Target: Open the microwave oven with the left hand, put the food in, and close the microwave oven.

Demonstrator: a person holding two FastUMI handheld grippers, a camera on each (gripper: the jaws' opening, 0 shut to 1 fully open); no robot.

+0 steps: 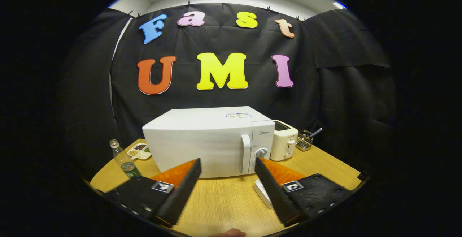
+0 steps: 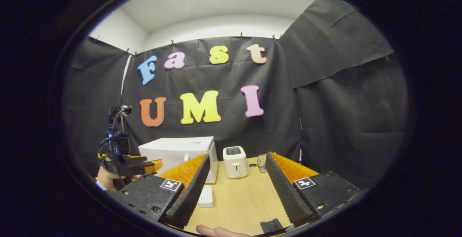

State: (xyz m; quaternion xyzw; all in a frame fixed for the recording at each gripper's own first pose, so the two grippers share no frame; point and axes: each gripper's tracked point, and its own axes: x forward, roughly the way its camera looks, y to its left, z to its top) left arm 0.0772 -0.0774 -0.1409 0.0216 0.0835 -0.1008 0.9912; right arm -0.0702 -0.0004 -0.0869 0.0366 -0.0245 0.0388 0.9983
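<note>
left gripper view: microwave (image 1: pixel 202 139) beyond left gripper (image 1: pixel 227 173)

The left finger (image 1: pixel 180 190) hides the microwave's (image 1: pixel 202 143) lower front corner. A white object (image 1: pixel 262 193), perhaps a tray, sits half hidden behind the right finger (image 1: pixel 278 193). The dish's (image 1: pixel 140 151) contents are too small to identify.

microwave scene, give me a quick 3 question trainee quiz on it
1. True or false: the microwave door is shut.
2. What stands right beside the microwave's dial side? A) toaster B) kettle C) blender
3. Fill in: both the left claw and the right claw are ____.

Key:
1. True; the door sits flush and its handle is untouched.
2. A, the toaster.
3. Open, each holding nothing, above the wooden table.
</note>
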